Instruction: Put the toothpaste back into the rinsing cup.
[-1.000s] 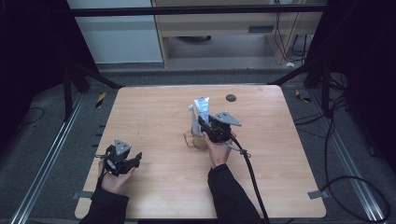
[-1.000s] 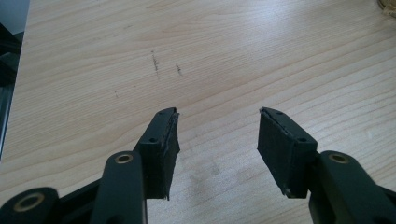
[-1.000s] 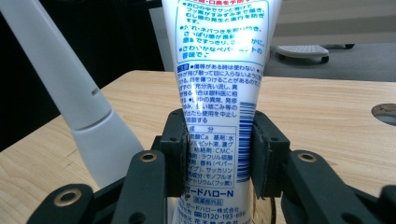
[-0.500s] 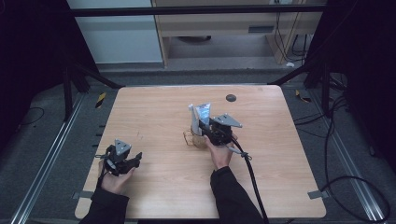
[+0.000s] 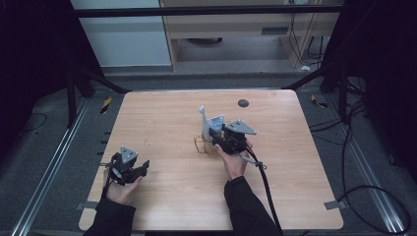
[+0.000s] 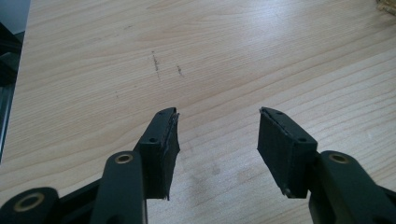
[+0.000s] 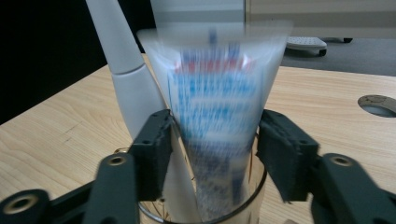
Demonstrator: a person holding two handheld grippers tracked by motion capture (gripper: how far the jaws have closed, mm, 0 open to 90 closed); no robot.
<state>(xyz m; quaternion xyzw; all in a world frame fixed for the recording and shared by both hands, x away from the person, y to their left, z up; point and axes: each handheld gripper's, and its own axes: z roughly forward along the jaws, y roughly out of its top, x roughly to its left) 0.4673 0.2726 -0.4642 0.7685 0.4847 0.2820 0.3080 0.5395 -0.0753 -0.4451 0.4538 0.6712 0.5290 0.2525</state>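
Observation:
A clear glass cup (image 5: pixel 199 145) stands near the middle of the wooden table (image 5: pixel 162 113). In it are a white toothbrush-like handle (image 5: pixel 202 115) and a white toothpaste tube (image 5: pixel 216 122) with blue print. In the right gripper view the tube (image 7: pixel 215 102) is blurred and stands cap-down in the cup (image 7: pixel 256 190), beside the handle (image 7: pixel 128 88). My right gripper (image 5: pixel 212 133) has just been opening; its jaws flank the tube with the pads at its edges, not pressing. My left gripper (image 5: pixel 142 169) rests open over bare wood at the front left, with nothing between its fingers (image 6: pixel 161 140).
A dark round hole (image 5: pixel 243 103) sits in the table's far side, right of the cup, also seen as a hole (image 7: pixel 378 105) in the right gripper view. The right gripper's cable (image 5: pixel 265 182) trails back over the table. Metal rails and cables lie on the floor around.
The toothpaste tube has sunk lower into the cup. The right gripper's jaws stand wider around it. The left hand has not moved.

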